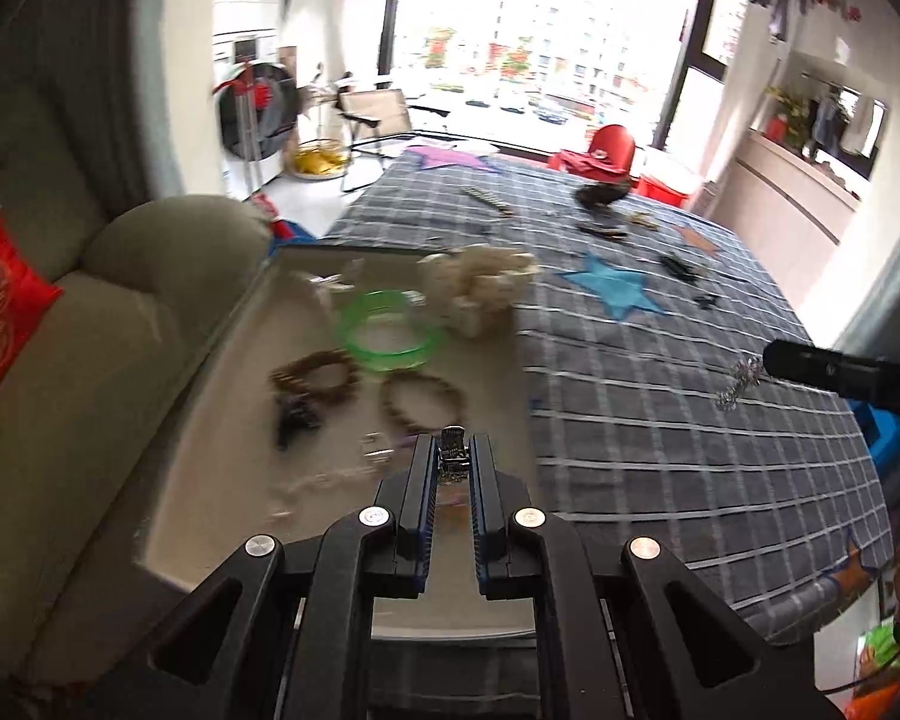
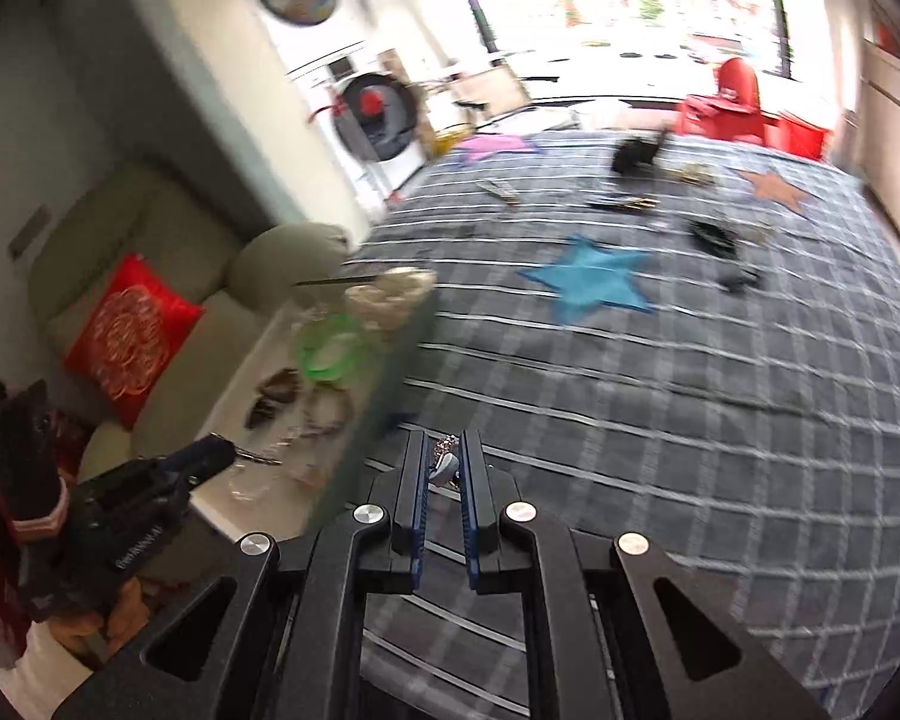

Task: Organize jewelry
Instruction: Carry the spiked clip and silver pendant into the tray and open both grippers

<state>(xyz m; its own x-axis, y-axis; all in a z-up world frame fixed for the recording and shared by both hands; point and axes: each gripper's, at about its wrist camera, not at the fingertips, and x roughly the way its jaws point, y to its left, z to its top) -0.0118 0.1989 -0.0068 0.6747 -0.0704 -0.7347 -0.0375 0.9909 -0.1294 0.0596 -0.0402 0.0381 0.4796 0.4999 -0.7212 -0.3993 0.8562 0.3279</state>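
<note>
Nearest the left wrist lens, the left gripper (image 1: 453, 456) has its jaws drawn almost together on a small metal clip (image 1: 453, 450), held above the near end of the pale tray (image 1: 222, 420). Across the cloth, the right gripper (image 2: 444, 462) is likewise nearly closed, pinching a sparkly silver piece (image 2: 444, 461) (it shows as a glittering tassel at 3 o'clock in the left view) over the checked tablecloth (image 2: 690, 420).

My reading is that both hands are mid-carry, bringing loose pieces to the tray. Next, the left gripper needs to lower the clip onto a bare patch of tray and open; the right must swing toward 9 o'clock over the tray's rim before releasing.

Already on the tray are a green bangle (image 1: 390, 333) at 12 o'clock from the left fingertips, two brown beaded bracelets (image 1: 315, 375), a dark clip (image 1: 294, 417), a small ring-like piece (image 1: 378, 450) and a cream ornament (image 1: 480, 285) at the far end. Clutter near the left jaws could crowd the drop. Farther off, at 1 o'clock, dark accessories (image 2: 714, 237) lie scattered near a blue star patch (image 2: 594, 285), not yet gathered. Blur hides finer detail.
</note>
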